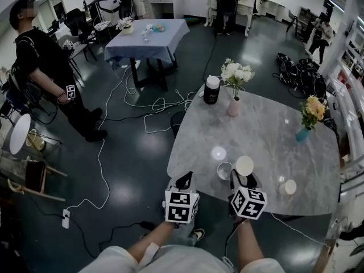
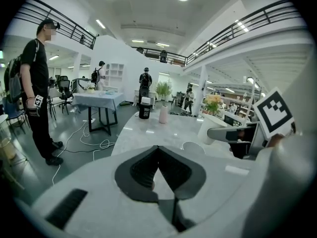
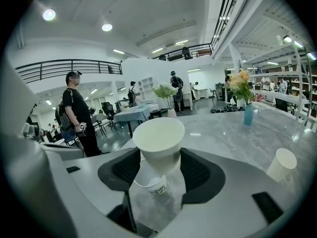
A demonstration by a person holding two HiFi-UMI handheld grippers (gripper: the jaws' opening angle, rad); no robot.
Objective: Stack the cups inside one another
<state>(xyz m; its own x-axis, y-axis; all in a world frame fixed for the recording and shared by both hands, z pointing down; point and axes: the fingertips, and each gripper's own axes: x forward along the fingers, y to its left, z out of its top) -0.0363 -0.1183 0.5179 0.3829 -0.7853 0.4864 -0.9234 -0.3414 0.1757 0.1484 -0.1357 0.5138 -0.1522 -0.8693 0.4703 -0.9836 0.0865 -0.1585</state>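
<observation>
**A:** Right gripper point(image 3: 159, 165)?
**B:** We note its jaws are parted to cup width and clamped on a white paper cup point(image 3: 158, 140). The cup is upright, over the marble table point(image 1: 267, 135) near its front edge.
**A:** Underneath?
**B:** A second cup point(image 3: 152, 185) stands on the table, mouth up. We can't tell whether the two touch.
**A:** Others?
**B:** A third cup point(image 3: 281, 163) is at the table's front right, and a fourth cup point(image 1: 218, 153) sits further in.
**A:** Left gripper point(image 2: 157, 150)?
**B:** Jaws closed tip to tip, empty, at the table's front edge.

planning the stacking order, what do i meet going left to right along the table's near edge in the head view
left gripper → standing cup → held cup in the right gripper → far-right cup. The rear cup overlaps the standing cup sideways, so it is left out.
</observation>
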